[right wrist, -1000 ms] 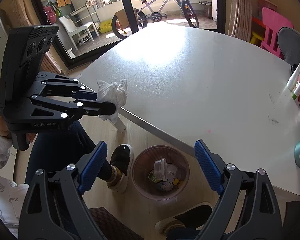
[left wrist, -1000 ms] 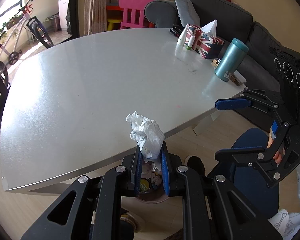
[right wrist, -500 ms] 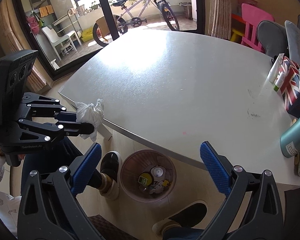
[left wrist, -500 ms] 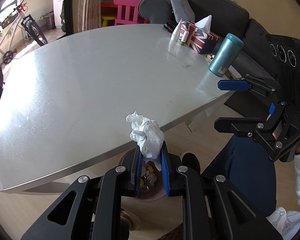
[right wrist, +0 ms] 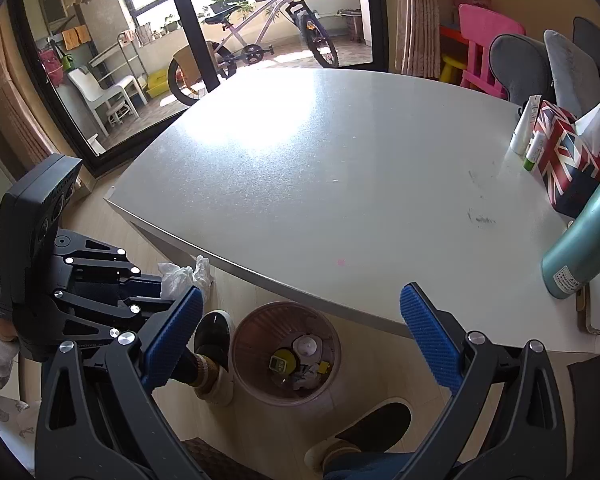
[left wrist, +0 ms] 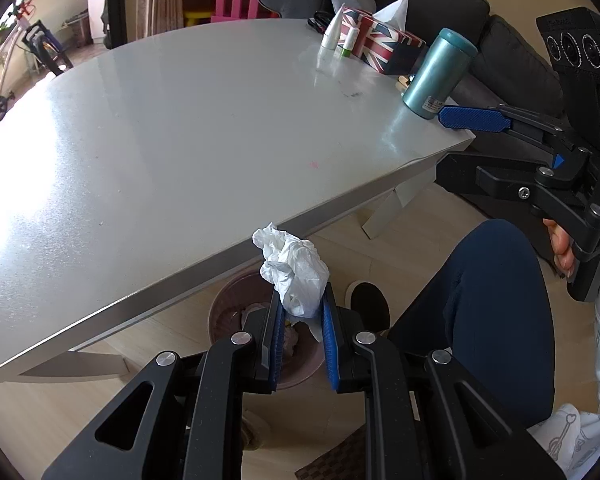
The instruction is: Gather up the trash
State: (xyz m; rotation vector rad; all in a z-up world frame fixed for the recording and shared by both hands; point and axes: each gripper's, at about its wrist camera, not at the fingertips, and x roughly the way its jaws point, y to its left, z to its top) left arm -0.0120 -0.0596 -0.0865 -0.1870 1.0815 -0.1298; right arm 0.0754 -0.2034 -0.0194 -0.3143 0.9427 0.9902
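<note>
Facing tissue box (right wrist: 568, 160), Union Jack print

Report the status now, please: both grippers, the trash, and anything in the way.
Left gripper shut on crumpled tissue, above the trash bin. Right gripper open, empty. Table edge close beside the tissue; nothing blocks the bin.

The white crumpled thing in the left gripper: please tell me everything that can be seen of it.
The crumpled white wad looks like thin plastic film or tissue, glossy and creased, bunched into an irregular lump. Its lower part is pinched between the blue pads of the left gripper, which is shut on it; the upper part sticks out beyond the fingertips. It hangs in the air beside the table edge, above the floor near the bin, touching nothing else.
</note>
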